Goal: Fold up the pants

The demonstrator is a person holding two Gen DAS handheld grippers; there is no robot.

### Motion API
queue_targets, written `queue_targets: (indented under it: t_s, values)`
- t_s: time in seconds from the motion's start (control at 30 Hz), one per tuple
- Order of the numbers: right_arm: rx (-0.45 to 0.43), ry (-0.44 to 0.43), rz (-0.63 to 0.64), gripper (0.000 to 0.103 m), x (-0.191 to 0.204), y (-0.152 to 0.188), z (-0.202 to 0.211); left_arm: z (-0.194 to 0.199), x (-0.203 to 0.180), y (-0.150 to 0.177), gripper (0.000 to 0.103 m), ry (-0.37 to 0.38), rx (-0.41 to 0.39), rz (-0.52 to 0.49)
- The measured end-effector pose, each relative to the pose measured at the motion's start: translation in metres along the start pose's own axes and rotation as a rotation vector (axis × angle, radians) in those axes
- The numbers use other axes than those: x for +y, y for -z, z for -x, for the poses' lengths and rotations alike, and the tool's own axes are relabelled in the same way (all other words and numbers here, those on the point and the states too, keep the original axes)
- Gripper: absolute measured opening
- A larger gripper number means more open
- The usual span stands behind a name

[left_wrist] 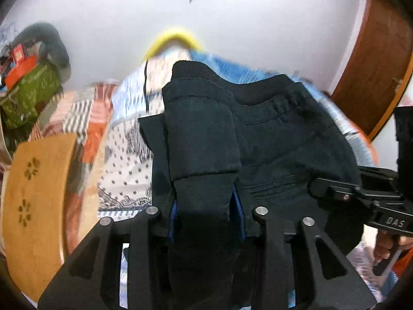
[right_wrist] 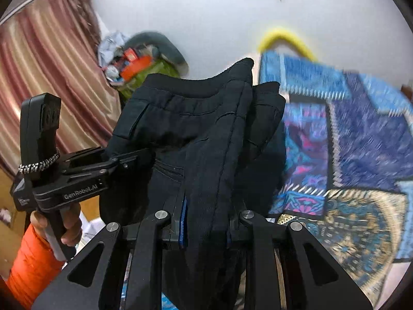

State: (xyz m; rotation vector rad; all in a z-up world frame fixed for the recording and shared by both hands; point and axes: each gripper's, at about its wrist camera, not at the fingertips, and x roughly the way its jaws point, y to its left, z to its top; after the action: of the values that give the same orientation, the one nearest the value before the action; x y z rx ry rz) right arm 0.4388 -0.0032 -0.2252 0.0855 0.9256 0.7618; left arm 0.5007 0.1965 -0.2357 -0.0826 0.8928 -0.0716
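Patchwork bedspread point(right_wrist: 348, 134) beneath, yellow hoop point(left_wrist: 173, 40) at white wall, pink curtain point(right_wrist: 51, 64), green bag point(left_wrist: 28, 95), wooden headboard point(left_wrist: 33, 201), dark pants point(left_wrist: 271, 139) held above the bedspread, left gripper point(left_wrist: 205, 206) clamped on folded fabric, right gripper point(right_wrist: 205, 222) clamped likewise.

Pants point(left_wrist: 271, 139): held above bedspread point(left_wrist: 129, 160), between left gripper point(left_wrist: 205, 206) at 6 o'clock and right gripper point(left_wrist: 333, 193) at 3 o'clock. Bag pile point(left_wrist: 31, 87) at 10 o'clock, against wall point(left_wrist: 232, 20).
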Motion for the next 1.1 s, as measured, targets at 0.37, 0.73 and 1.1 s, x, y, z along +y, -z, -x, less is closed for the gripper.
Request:
queue_targets:
  t_s: [0.37, 0.73, 1.1]
  values:
    - [0.06, 0.189, 0.033, 0.034, -0.019, 0.029, -0.018, -0.066, 0.035, 0.033, 0.055, -0.048, 0.098, 0.118]
    - [-0.134, 0.208, 0.127, 0.034, 0.037, 0.015, 0.091, 0.073, 0.0, 0.022, 0.055, -0.108, -0.084, 0.063]
    - [-0.402, 0.145, 0.232, 0.034, 0.124, 0.045, 0.238, 0.276, -0.082, 0.047, 0.055, -0.089, -0.378, -0.018]
